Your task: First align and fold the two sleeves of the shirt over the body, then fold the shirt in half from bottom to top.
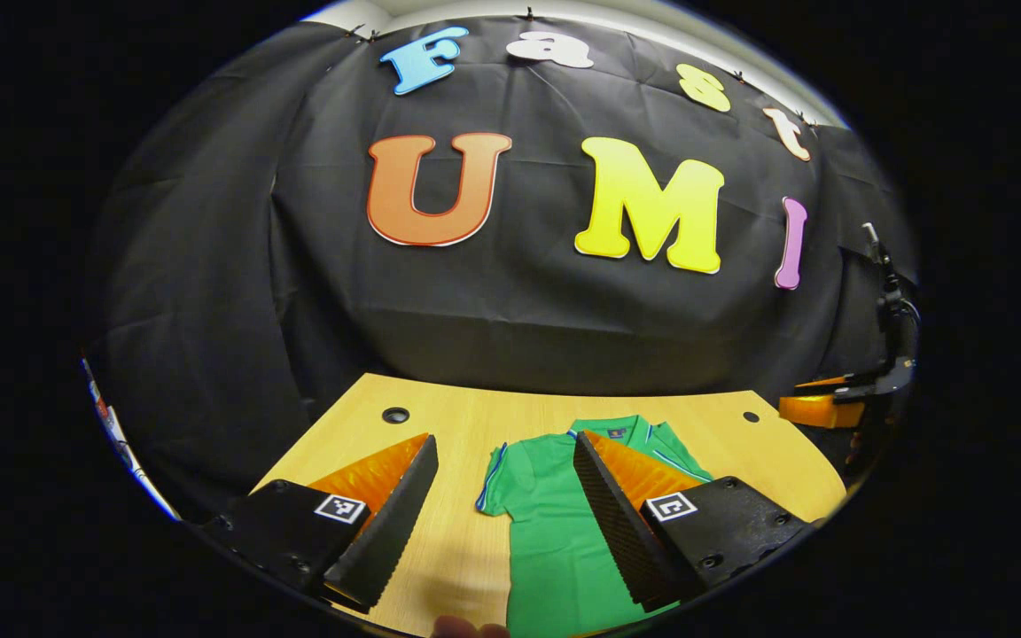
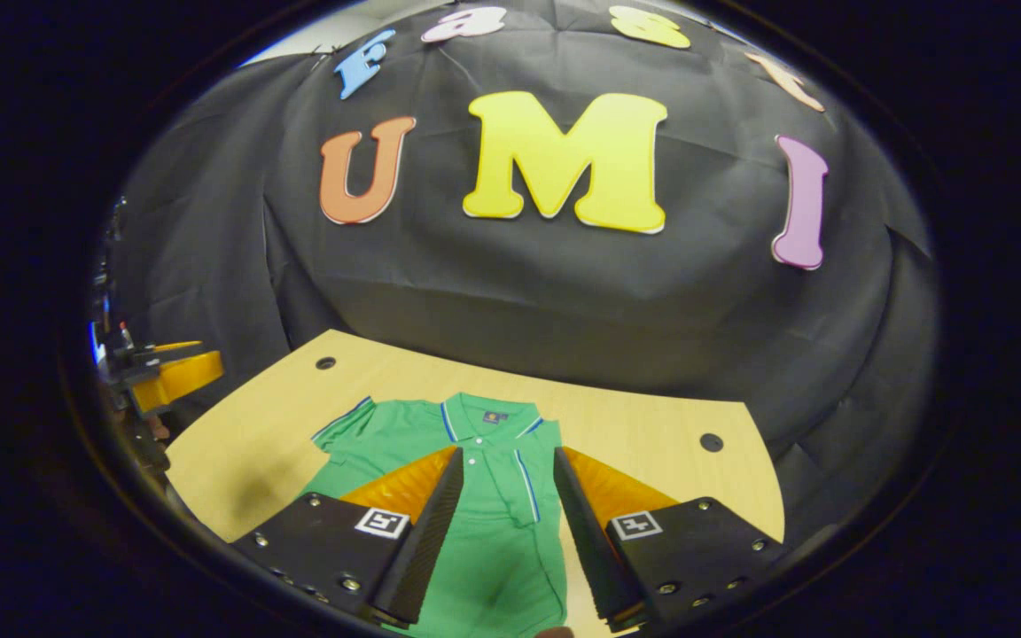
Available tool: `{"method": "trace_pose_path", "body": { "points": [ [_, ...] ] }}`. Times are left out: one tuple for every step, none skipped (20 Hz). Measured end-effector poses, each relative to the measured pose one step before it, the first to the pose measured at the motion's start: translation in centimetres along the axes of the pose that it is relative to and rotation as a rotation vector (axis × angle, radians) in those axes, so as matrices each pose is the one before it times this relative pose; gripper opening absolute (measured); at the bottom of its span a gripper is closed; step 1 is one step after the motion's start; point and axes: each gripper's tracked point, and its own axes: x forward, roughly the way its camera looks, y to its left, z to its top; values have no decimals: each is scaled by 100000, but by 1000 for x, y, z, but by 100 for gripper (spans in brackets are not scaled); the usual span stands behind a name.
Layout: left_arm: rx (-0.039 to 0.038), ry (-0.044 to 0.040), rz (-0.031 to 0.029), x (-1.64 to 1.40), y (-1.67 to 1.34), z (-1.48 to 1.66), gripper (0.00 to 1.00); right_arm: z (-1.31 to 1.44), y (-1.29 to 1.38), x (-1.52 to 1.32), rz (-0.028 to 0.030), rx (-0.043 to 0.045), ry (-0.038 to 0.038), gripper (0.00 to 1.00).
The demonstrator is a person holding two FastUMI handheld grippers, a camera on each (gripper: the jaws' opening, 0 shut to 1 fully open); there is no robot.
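A green polo shirt lies flat on the wooden table, collar toward the wall. In the right gripper view its left sleeve is spread out. The right sleeve is folded over the body, its striped cuff running down the chest. My right gripper hovers open over the chest. My left gripper is open above the shirt and its spread sleeve, one finger over bare table. Each gripper shows at the far edge of the other's view: right gripper, left gripper.
The table has round cable holes near its back corners. The black cloth wall stands close behind the table's far edge. A fingertip of the person shows at the bottom edge of the left gripper view.
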Motion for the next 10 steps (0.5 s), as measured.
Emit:
{"method": "trace_pose_path", "body": {
  "points": [
    [-638, -694, -2970, 953, -256, -17, 99, 311, -100, -1103, -792, 761, -1466, 68],
    [-118, 93, -2015, 1179, -118, -136, 99, 278, -224, -1028, -1058, 481, -1053, 67],
    [653, 1586, -1258, 1155, 211, -587, 98, 206, -275, -854, -857, 905, -1095, 68],
    [344, 1360, -1154, 1060, 166, -549, 98, 207, -140, -873, -620, 1036, -663, 68],
    [3, 788, -1186, 1094, 93, -413, 99, -28, -9, -900, -11, 1214, -261, 67],
    [-534, 808, -1508, 1174, 25, -452, 99, -92, -17, -652, 231, 771, 198, 69],
    [-474, 1274, -1534, 1172, 59, -597, 99, -246, -140, -692, 108, 256, 452, 69],
    [302, 1943, -262, 1120, 433, -833, 99, -152, -117, -615, -134, 46, 359, 67],
    [347, 1998, 171, 1276, 577, -876, 98, -183, -150, -557, -541, -182, 170, 68],
    [772, 2211, 241, 1110, 503, -949, 99, -232, -323, -490, -1237, -479, 275, 68]
  ]
}}
